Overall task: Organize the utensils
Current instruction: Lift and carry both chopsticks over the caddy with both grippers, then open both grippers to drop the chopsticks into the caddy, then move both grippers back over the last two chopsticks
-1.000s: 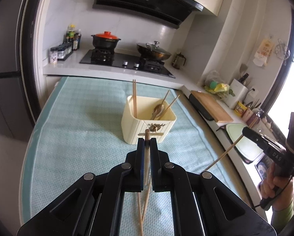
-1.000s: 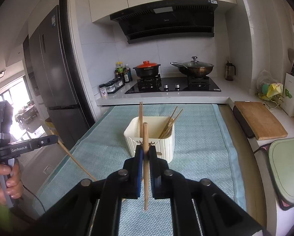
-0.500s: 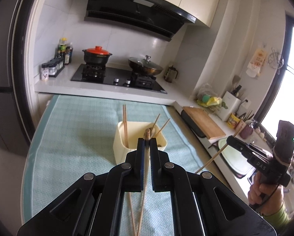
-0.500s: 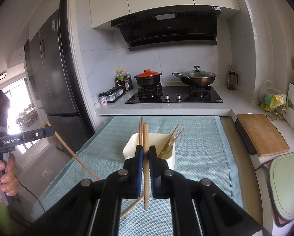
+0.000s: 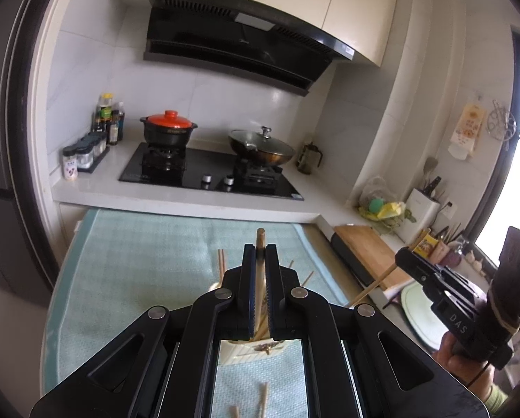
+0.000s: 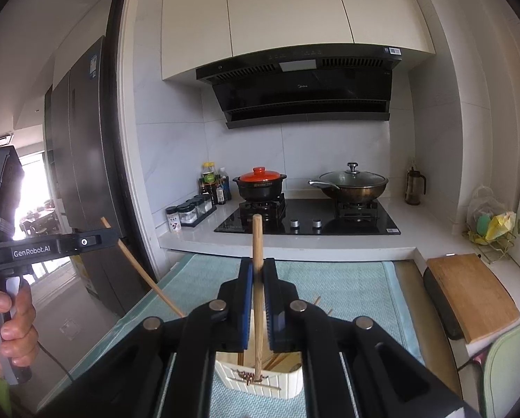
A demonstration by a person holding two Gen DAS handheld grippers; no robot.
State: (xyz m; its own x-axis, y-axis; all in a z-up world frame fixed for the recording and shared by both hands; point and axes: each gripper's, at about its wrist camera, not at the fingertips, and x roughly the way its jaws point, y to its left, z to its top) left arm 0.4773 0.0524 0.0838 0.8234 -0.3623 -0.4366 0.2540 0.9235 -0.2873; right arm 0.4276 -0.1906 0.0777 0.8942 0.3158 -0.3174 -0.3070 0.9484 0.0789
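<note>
Left wrist view: the left tool hid most of the cream utensil holder below it, jaws clamped on 1 wooden chopstick. "DAS" showed on the right tool.

Right wrist view: the right tool gripped another chopstick upright above the holder; "GenRobot.AI" marked the left tool, held level in a hand.

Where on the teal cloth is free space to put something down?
Free: the teal cloth left of the cream holder and behind it, toward the counter edge. Crowded: the holder itself, already holding chopsticks, and the cutting board side at right.
</note>
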